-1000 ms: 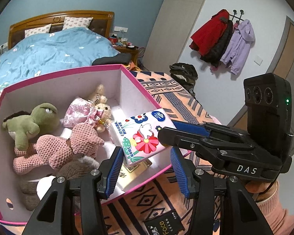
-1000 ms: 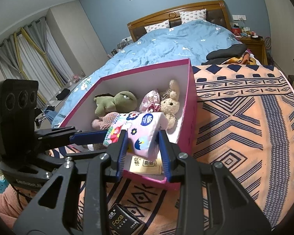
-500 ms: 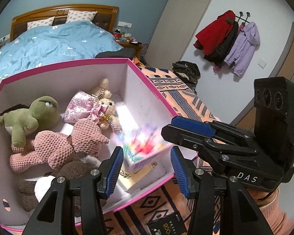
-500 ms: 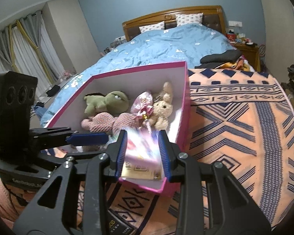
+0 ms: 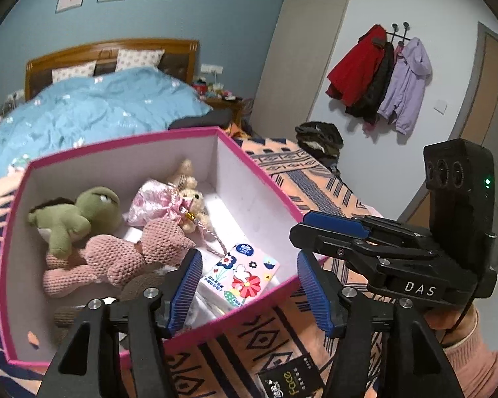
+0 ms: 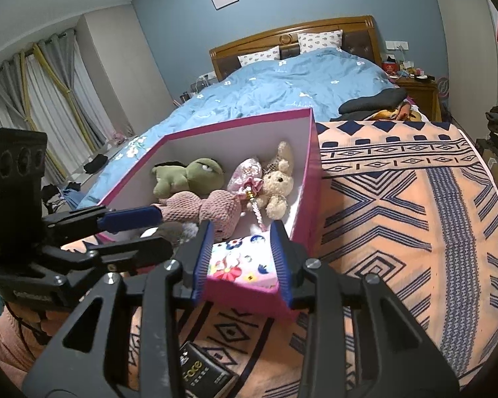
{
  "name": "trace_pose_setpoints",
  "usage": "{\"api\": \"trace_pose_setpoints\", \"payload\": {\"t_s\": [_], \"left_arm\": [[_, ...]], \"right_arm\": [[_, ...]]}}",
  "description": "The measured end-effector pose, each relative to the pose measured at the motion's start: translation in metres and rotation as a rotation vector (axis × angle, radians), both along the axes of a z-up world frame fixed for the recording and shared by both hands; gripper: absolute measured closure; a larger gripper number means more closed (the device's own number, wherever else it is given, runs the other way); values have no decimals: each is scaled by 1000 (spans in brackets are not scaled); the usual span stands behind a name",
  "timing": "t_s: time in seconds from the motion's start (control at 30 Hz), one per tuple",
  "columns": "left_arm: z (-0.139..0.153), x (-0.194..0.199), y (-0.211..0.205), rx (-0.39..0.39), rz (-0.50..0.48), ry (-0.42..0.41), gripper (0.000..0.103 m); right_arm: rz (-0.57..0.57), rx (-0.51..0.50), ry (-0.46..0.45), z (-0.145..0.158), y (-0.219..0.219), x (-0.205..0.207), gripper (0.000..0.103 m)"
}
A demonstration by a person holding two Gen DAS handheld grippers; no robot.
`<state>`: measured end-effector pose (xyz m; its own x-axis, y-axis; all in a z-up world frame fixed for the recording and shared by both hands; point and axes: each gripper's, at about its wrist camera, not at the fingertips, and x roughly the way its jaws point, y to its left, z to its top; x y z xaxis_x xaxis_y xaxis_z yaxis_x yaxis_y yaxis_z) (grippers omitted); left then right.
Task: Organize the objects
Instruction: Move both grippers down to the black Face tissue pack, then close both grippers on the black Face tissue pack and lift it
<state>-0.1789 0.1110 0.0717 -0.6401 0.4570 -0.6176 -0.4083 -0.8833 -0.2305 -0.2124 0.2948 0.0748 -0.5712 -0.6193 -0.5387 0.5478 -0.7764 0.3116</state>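
Observation:
A flowery tissue pack lies flat in the near right corner of the pink box, free of both grippers. My right gripper hovers just above the pack. Its jaws are opening and its pads do not touch the pack. My left gripper stands over the same corner with its jaws opening and nothing between them. From the side, the right gripper appears above the box's right wall. Inside the box lie a green turtle plush, a pink knitted plush and a cream bunny.
The box rests on an orange and blue patterned blanket. A black "Face" pack lies on the blanket just in front of the box. Behind is a bed with a blue duvet. Coats hang on the right wall.
The tissue pack left the right gripper and dropped into the box's near corner. The left gripper's jaws spread wider, and both views tipped up slightly.

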Motion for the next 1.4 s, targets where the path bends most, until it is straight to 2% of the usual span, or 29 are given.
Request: {"api": "trace_pose_setpoints", "payload": {"t_s": [0.17, 0.33, 0.43, 0.57, 0.73, 0.9, 0.97, 1.07, 1.2, 1.4], "left_arm": [[9, 24, -1, -19, 5, 61, 36], [12, 44, 0, -30, 0, 88, 35], [11, 56, 2, -48, 1, 104, 21], [7, 70, 2, -64, -2, 119, 20], [-10, 82, -1, -66, -6, 84, 19], [-41, 88, 4, -92, -37, -8, 20], [-56, 88, 7, -109, -43, -46, 22], [-72, 86, 9, -88, -57, -112, 33], [-85, 83, 11, -79, -54, -159, 35], [-101, 81, 15, -51, -77, -226, 54]], "right_arm": [[20, -28, 16, 5, 5, 17, 62], [54, -45, 25, 8, 8, 34, 59], [67, -52, 32, 9, 10, 45, 54], [98, -59, 26, 7, 10, 60, 54], [134, -64, -26, -13, 13, 79, 53], [133, -20, -112, -44, 18, 87, 53], [131, -12, -151, -58, 20, 89, 53], [126, -15, -192, -73, 23, 89, 53], [121, -13, -231, -86, 21, 87, 53], [110, -15, -266, -98, 21, 84, 55]]}}
